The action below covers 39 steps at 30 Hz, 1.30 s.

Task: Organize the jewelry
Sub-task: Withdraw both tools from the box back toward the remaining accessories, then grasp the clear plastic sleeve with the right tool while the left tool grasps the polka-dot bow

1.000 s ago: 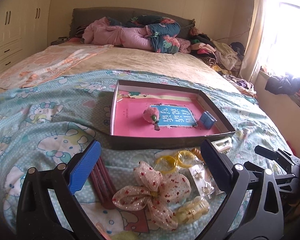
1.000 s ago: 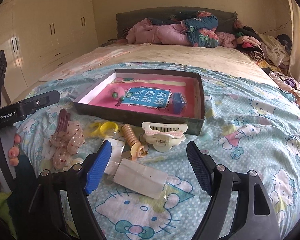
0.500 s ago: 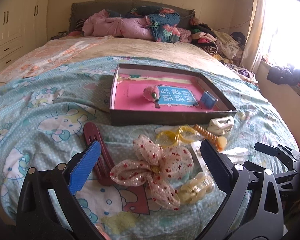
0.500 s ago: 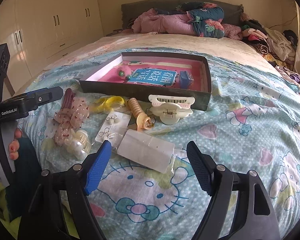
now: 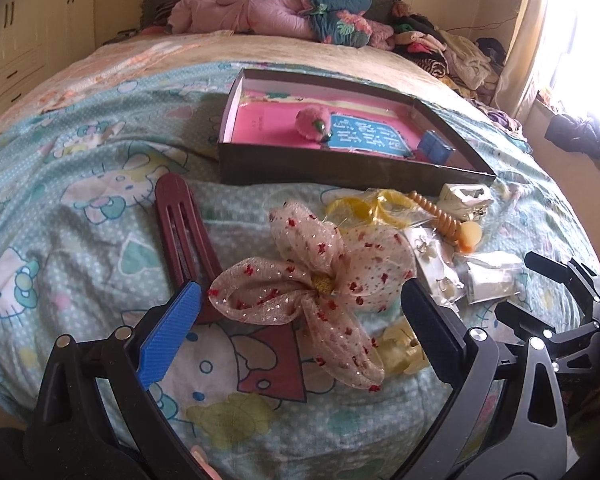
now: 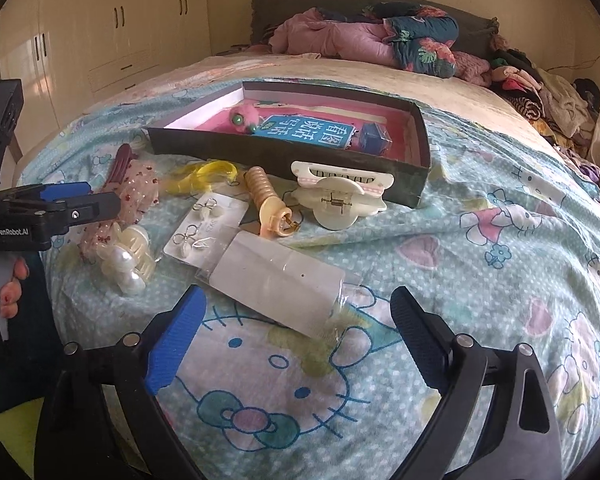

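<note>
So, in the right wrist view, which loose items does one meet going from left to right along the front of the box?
Dotted bow → yellow bracelets → golden spiral hair tie → white claw clip.

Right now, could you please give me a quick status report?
Both hand-held grippers, left and right, open, empty. Dotted mesh bow and clear packet lie outside dark shallow box. Nothing blocking.
</note>
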Each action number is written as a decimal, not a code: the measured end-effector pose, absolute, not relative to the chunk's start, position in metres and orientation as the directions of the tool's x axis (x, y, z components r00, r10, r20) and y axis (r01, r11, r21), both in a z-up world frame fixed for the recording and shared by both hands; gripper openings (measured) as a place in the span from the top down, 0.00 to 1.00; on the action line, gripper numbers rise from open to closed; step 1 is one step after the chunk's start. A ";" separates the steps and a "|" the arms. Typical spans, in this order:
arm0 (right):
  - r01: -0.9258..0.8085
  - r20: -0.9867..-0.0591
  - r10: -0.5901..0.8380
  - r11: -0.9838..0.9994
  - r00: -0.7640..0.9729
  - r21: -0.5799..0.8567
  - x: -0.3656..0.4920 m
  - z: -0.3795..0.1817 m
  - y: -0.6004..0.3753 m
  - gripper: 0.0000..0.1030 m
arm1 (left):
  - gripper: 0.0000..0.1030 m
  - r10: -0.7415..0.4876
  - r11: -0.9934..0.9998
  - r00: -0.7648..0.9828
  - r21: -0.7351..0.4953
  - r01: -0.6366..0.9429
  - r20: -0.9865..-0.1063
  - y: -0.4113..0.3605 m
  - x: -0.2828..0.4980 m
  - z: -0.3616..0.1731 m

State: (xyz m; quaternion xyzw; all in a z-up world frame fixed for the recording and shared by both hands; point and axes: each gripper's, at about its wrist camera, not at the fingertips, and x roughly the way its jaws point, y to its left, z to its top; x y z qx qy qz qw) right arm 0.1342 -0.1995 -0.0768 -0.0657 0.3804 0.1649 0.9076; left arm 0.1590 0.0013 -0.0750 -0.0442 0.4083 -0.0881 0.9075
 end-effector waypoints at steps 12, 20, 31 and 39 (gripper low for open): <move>-0.396 -0.717 0.237 0.916 0.656 -0.060 0.157 -0.092 -0.188 0.12 | 0.44 -0.192 0.981 0.603 -0.142 0.129 -0.775 -0.001 0.167 -0.088; -0.437 -0.722 0.282 0.899 0.631 -0.031 0.160 -0.092 -0.183 0.46 | 0.81 -0.220 0.975 0.591 -0.156 0.158 -0.776 -0.003 0.165 -0.087; -0.423 -0.711 0.320 0.905 0.627 0.035 0.138 -0.082 -0.206 0.64 | 0.86 -0.281 0.960 0.644 -0.202 0.196 -0.711 -0.006 0.152 -0.057; -0.387 -0.690 0.319 0.920 0.649 0.061 0.129 -0.065 -0.225 0.64 | 0.86 -0.286 0.957 0.696 -0.226 0.180 -0.659 0.006 0.150 -0.033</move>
